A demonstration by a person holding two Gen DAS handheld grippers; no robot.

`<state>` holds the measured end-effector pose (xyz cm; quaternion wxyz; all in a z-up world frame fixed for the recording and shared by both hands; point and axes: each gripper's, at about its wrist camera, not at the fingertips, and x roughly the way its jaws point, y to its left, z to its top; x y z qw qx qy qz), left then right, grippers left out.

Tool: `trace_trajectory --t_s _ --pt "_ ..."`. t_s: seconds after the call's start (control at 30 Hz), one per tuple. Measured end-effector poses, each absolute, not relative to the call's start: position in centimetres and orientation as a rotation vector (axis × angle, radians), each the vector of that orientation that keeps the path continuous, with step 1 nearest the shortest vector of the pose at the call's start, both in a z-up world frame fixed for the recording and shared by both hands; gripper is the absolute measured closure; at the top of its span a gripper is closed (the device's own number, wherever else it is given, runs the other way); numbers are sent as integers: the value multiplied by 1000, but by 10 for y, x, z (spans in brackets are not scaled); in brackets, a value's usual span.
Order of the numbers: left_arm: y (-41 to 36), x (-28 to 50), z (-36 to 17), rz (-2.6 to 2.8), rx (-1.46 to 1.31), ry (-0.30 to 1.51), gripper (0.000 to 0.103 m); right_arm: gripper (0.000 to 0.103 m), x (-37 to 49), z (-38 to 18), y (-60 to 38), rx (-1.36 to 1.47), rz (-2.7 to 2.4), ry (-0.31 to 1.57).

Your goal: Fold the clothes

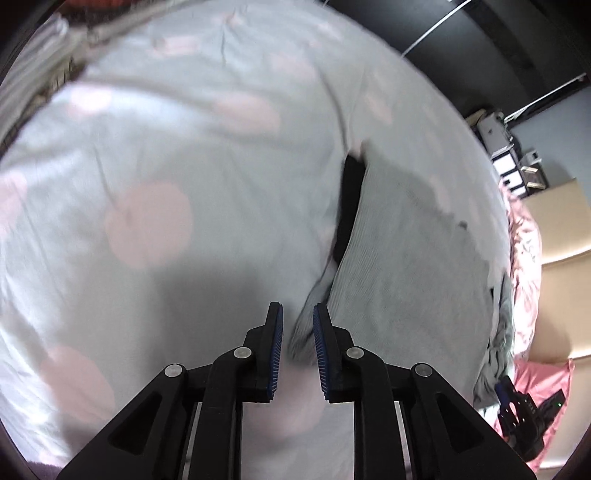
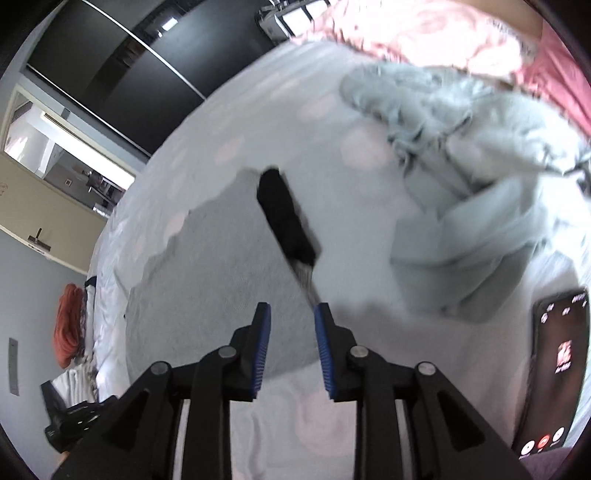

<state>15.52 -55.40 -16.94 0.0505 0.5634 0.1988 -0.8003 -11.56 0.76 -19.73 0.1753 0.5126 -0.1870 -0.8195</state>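
A grey ribbed garment lies flat on the dotted bed sheet. A black strip of cloth runs along its left edge. My left gripper is open, and a folded corner of the grey garment lies just beyond and between its fingertips. In the right wrist view the same grey garment spreads ahead and to the left, with the black strip slanting toward my right gripper. That gripper is open, and the strip's pale ribbed end reaches its right fingertip.
A crumpled pile of pale blue-grey clothes sits to the right, with a pink blanket behind it. A phone with a lit screen lies on the sheet at right. Folded items and orange cloth lie at the far left.
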Motion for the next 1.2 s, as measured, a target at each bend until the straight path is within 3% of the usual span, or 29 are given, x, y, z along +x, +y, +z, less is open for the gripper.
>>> trace_trajectory --t_s 0.07,0.13,0.2,0.23,0.27,0.33,0.47,0.63,0.97,1.03,1.1,1.2 --pt "-547 148 -161 -2551 1649 546 66 77 -125 -195 3 1413 -2320 -496" --pt "-534 139 -157 -2652 1607 485 65 77 -138 -195 -5 1377 -2312 -458" --pt "-527 124 -158 -2717 1576 443 50 77 -154 -194 -16 1332 -2315 -417" --pt "-522 112 -160 -2738 1556 416 38 72 -162 -193 -20 1314 -2316 -399" --pt "-517 101 -162 -2756 1536 387 35 68 -170 -191 -23 1302 -2316 -386" --pt "-510 84 -170 -2762 1535 287 35 58 -185 -192 -31 1297 -2323 -345" --pt "-503 68 -193 -2763 1598 223 35 57 -212 -221 -39 1354 -2290 -310" --pt "-505 58 -227 -2684 1695 212 35 56 -228 -263 -42 1463 -2167 -449" --pt "-506 52 -250 -2627 1743 178 26 46 -228 -274 -65 1403 -2145 -363" --pt "-507 51 -251 -2622 1757 191 25 52 -227 -275 -64 1406 -2154 -358" --pt "-508 52 -251 -2617 1760 203 25 70 -226 -275 -62 1421 -2169 -347" --pt "-508 53 -246 -2599 1775 226 25 83 -224 -275 -61 1420 -2148 -374"
